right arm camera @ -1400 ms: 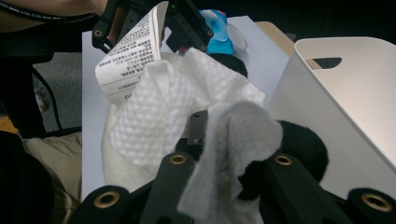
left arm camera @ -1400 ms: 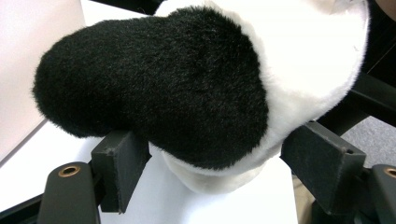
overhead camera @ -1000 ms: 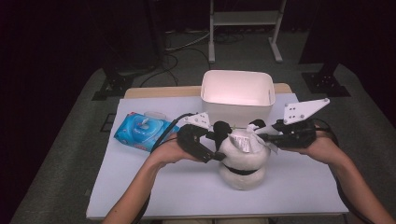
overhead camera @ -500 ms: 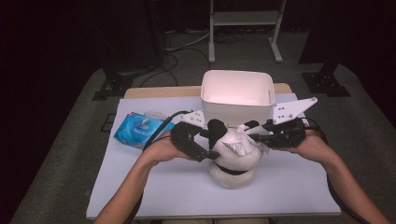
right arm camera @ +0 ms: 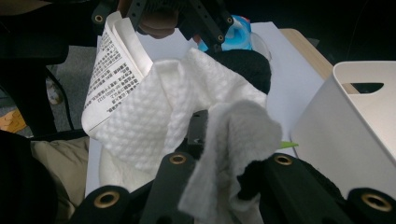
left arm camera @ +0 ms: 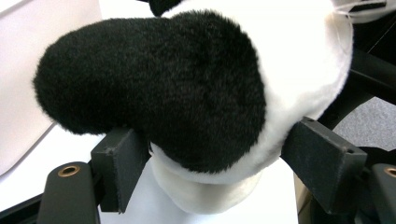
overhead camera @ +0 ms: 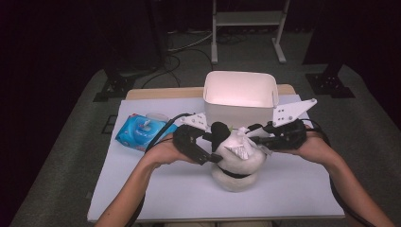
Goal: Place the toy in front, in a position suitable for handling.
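A black-and-white panda plush (overhead camera: 236,166) stands on the white table top (overhead camera: 161,194) in front of the bin. My left gripper (overhead camera: 215,142) comes in from the left and is shut on the plush (left arm camera: 187,93); in the left gripper view (left arm camera: 222,158) its jaws squeeze a black furry part and the white fur beside it. My right gripper (overhead camera: 253,138) reaches in from the right, shut on a white textured wipe (right arm camera: 159,121) that drapes over its jaws (right arm camera: 224,135) and lies against the plush. A printed paper label (right arm camera: 114,70) sticks up from the plush.
A white plastic bin (overhead camera: 240,90) stands just behind the plush, and its wall (right arm camera: 355,116) is close on the right in the right gripper view. A blue pack of wipes (overhead camera: 142,131) lies at the left of the table. Dark floor with cables and stand legs surrounds the table.
The plush and both hands have shifted slightly to the left since a second ago. Both grips look the same.
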Demonstrator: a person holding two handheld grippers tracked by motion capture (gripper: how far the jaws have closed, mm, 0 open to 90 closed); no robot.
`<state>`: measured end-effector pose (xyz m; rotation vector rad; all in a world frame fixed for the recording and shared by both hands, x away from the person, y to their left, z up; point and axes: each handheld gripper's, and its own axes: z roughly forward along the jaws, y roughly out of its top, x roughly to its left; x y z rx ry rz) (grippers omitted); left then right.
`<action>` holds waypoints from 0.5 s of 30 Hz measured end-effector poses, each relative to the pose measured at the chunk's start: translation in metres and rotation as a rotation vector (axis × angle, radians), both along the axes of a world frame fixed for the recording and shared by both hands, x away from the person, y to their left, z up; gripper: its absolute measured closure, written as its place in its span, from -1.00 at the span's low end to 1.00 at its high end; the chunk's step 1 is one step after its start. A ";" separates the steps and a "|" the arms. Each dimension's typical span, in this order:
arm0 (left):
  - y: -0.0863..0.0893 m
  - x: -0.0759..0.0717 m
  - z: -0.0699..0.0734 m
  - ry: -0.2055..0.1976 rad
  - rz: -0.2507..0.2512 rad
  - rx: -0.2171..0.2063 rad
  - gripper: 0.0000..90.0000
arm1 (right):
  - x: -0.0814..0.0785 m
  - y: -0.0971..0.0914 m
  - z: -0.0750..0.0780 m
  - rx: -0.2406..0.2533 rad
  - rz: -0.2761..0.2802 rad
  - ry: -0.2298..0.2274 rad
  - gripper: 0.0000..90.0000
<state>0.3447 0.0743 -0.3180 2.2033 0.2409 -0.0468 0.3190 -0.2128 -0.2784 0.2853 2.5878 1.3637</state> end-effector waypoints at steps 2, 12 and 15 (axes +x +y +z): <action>-0.001 0.000 -0.002 0.001 -0.004 -0.004 -0.51 | -0.001 -0.002 0.000 -0.013 -0.007 -0.006 0.74; -0.008 0.001 -0.017 0.021 -0.019 -0.002 -0.64 | -0.004 -0.009 -0.001 -0.027 -0.015 -0.007 0.74; -0.016 0.001 -0.022 0.023 -0.039 -0.003 -0.77 | -0.004 -0.009 -0.002 -0.020 -0.010 -0.003 0.74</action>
